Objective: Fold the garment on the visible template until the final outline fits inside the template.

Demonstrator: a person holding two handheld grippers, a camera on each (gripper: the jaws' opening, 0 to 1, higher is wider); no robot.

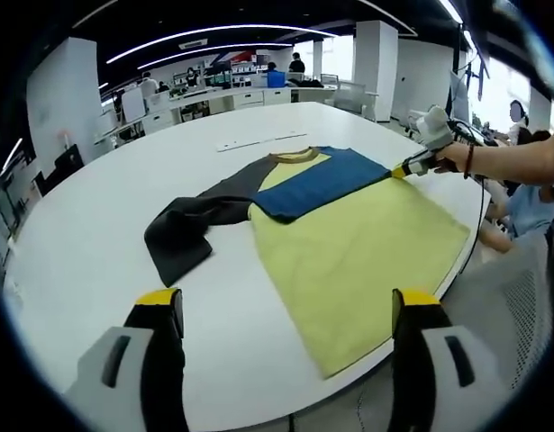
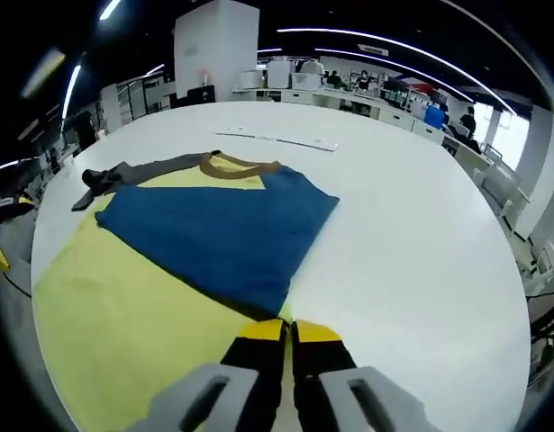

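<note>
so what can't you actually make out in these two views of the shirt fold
- Right gripper view: the right gripper has its jaws together at the shirt edge; how much cloth is pinched is hidden by them.
- Left gripper view: the shirt's near hem runs over the table edge.
- Both views: strips beyond the collar are too small to identify.

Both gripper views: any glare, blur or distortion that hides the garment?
Left gripper view: fisheye bends the white table; garment sharp and evenly lit. Right gripper view: ceiling light strips bright, no glare on the garment; the shut right gripper is slightly soft.
</note>
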